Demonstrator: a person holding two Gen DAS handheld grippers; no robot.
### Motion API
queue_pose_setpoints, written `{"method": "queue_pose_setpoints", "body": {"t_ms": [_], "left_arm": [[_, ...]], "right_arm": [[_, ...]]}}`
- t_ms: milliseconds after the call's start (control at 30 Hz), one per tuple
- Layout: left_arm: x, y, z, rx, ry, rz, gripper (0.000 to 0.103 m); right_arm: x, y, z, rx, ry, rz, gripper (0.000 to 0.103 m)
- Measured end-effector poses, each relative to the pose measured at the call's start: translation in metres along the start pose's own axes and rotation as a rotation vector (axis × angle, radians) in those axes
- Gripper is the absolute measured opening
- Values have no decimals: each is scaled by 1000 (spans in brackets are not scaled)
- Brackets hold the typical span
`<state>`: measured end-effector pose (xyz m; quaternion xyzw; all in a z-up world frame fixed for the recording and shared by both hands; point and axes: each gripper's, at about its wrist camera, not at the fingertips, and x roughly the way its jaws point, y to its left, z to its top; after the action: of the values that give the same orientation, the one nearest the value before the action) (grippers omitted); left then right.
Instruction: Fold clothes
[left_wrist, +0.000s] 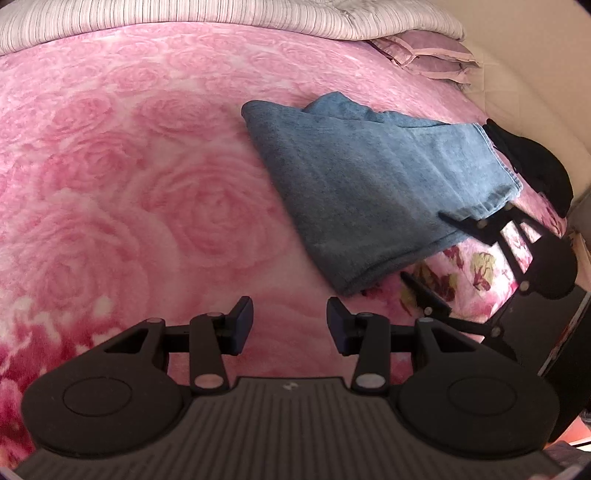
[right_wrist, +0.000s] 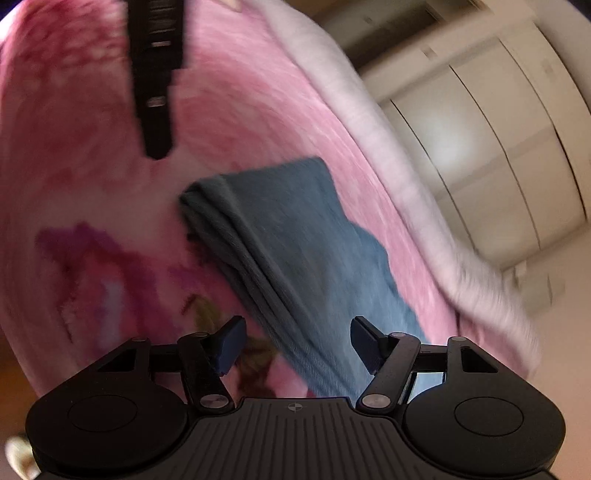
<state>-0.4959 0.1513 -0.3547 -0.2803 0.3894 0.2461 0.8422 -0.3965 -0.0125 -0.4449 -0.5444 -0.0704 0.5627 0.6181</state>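
Pink rose blanket (left_wrist: 129, 166) on the bed is carrying the jeans (left_wrist: 369, 184), already lying folded into a compact stack. Left claw (left_wrist: 290, 325) is hovering released beside them; right claw (right_wrist: 297, 347) is spreading wide around their near end, though blur is probably hiding any contact, so maybe one tuck is remaining.

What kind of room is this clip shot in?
Most likely a bedroom: a bed under a pink rose blanket, a striped quilt and pillows at its far end, and pale wardrobe doors beside it.
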Motion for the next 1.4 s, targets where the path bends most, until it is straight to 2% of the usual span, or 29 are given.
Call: {"method": "queue_pose_setpoints", "body": {"t_ms": [67,133,433,533,600,667,800,1067,1233,1400], "left_arm": [[1,3,2,-8,1,-11,39],[2,6,3,-15,0,-20,39],[1,22,7,-75,-16,-25,39],[2,23,9,-79,-18,-23,39],[1,22,12,-77,-25,-20,38],[0,22,17,-71,-35,-17,37],[-3,16,35,-49,-72,-17,37],[6,-28,94,63,-147,-81,37],[27,-76,129,155,-174,-158,37],[56,-123,152,221,-165,-238,37]], "right_arm": [[5,6,1,-70,-21,14,48],[10,15,1,-133,-39,14,39],[32,22,8,-170,-85,-13,35],[34,23,6,-157,-95,-6,29],[34,20,6,-111,-98,0,21],[33,9,9,1,-103,22,17],[29,-40,6,386,-139,88,15],[13,-144,-29,965,-247,125,15],[-13,-219,-80,1300,-316,117,14],[-33,-285,-175,1680,-344,46,14]]}}
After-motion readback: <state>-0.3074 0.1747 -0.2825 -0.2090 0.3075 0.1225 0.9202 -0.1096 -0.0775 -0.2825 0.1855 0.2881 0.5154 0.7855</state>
